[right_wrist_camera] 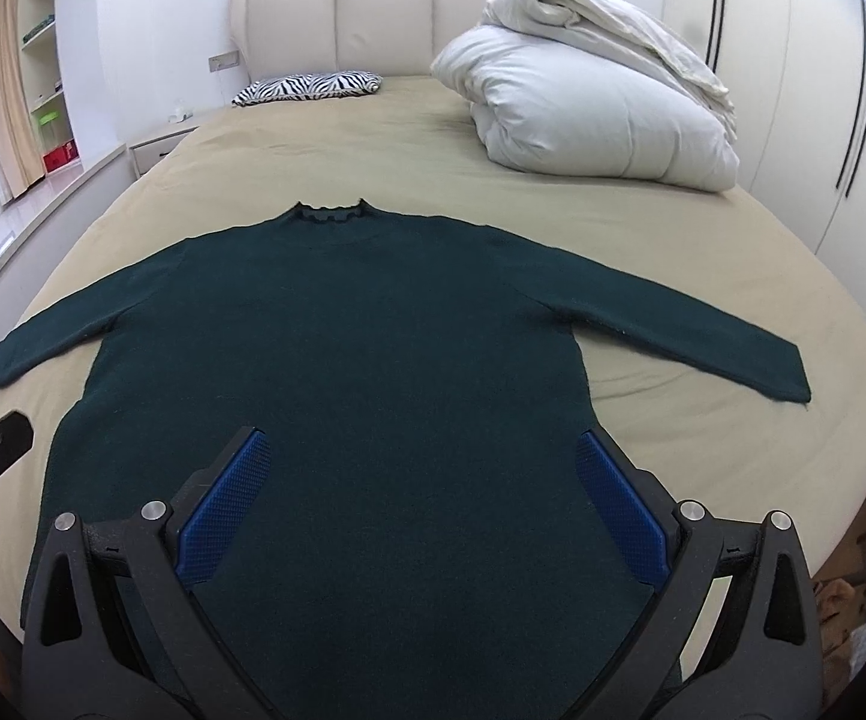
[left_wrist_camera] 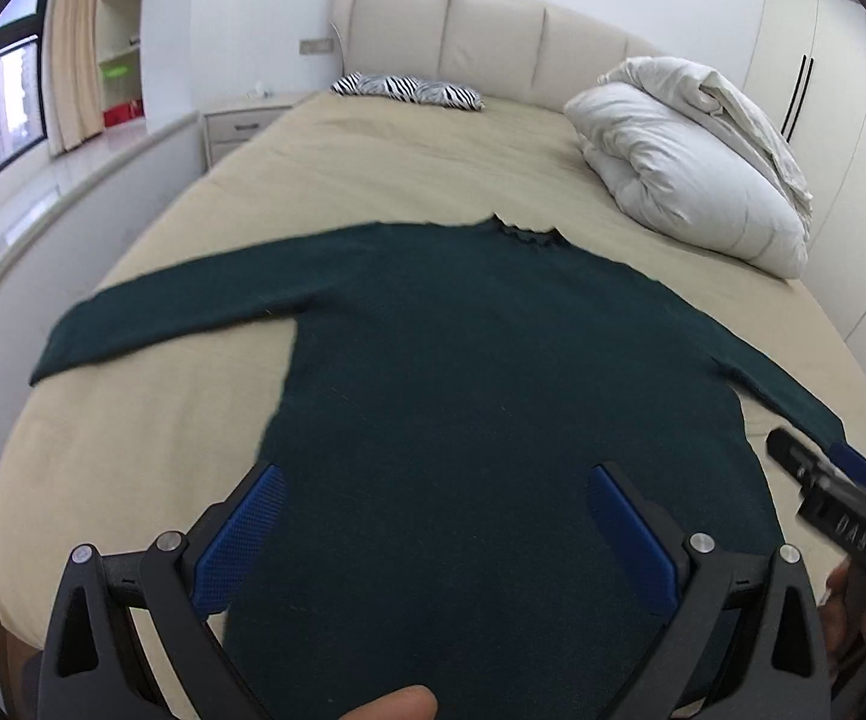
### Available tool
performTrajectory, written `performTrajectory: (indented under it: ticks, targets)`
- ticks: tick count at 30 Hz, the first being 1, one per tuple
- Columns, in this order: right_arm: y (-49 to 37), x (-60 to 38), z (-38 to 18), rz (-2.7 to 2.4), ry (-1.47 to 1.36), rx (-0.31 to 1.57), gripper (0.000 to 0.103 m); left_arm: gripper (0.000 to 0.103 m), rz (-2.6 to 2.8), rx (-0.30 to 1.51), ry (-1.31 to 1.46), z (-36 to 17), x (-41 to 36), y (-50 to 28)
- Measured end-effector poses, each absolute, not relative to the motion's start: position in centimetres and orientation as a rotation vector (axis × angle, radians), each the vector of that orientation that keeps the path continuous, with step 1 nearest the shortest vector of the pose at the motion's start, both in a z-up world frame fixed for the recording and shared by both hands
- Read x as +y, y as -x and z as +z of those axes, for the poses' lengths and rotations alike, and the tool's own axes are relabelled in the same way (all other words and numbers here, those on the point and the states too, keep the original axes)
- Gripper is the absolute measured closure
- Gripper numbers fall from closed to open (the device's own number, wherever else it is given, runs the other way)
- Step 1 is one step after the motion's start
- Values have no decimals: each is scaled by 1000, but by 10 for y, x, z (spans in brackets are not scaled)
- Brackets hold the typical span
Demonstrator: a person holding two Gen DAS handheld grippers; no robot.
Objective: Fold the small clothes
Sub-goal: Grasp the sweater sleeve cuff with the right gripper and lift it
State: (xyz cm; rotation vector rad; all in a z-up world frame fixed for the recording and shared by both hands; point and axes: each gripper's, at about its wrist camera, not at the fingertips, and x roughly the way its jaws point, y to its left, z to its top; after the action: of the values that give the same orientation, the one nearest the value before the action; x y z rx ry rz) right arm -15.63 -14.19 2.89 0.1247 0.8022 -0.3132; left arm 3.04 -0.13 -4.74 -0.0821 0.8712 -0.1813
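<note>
Sweater, dark green and long-sleeved, lies spread flat on a beige bed. Its long axis runs from the hem nearest the cameras toward 12 o'clock, where a small ruffled collar points at the padded headboard. Both sleeves stretch out sideways and slightly back, one toward 9 o'clock and one toward 3 o'clock, so the garment forms a broad T.

The left gripper hovers over the lower body of the sweater with its blue-padded jaws spread wide and nothing between them. The right gripper is held the same way, jaws wide apart over the lower body and holding nothing. In the left wrist view the right gripper shows at 4 o'clock beside the right sleeve's cuff.

The hem is hidden behind the gripper frames in both views, and it cannot be told whether either gripper touches the fabric. The left wrist view is slightly blurred.

At 1 o'clock on the bed sits a folded white duvet. A zebra-print pillow lies at 11 o'clock near the headboard. A white wardrobe stands at 2 o'clock.
</note>
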Motion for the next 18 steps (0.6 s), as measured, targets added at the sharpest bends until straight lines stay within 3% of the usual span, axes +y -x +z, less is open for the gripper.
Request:
performTrajectory:
  ticks: [7, 12, 18]
  targets:
    - [164, -290, 8, -454, -345, 755, 0, 0, -223, 925, 123, -66, -9, -44]
    - [200, -444, -33, -618, -690, 728, 0, 0, -261, 961, 161, -73, -18, -58]
    - [245, -569, -86, -738, -972, 666, 12, 0, -323, 954, 277, -80, -24, -72]
